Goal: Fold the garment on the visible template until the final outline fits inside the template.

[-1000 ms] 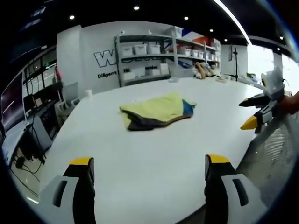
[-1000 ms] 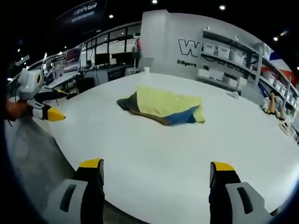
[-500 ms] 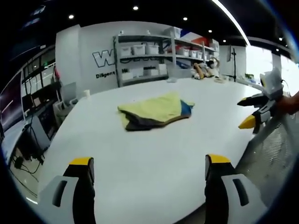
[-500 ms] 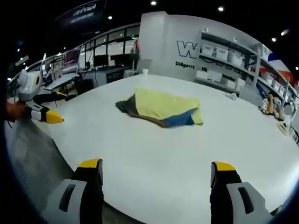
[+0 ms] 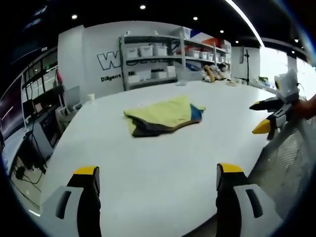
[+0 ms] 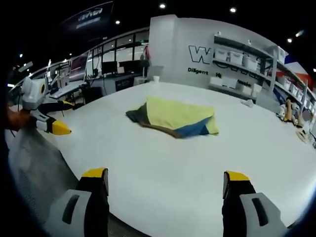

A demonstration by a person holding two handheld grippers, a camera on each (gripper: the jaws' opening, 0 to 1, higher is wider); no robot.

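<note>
— Desks with monitors (image 5: pixel 34 133) line the left, shelving with bins (image 5: pixel 158 61) the back wall; what's on the white table (image 5: pixel 163 158)?
— A folded yellow-and-blue garment (image 5: pixel 163 116), mid-table.
— Jaws?
— Left gripper (image 5: pixel 155 190) and right gripper (image 6: pixel 165 195) both spread wide, holding nothing, well short of the garment.

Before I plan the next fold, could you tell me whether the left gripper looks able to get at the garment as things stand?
Probably yes. The left gripper is open, and only bare white table lies between its jaws and the folded garment. It would need to move forward, since the garment lies well ahead.
</note>
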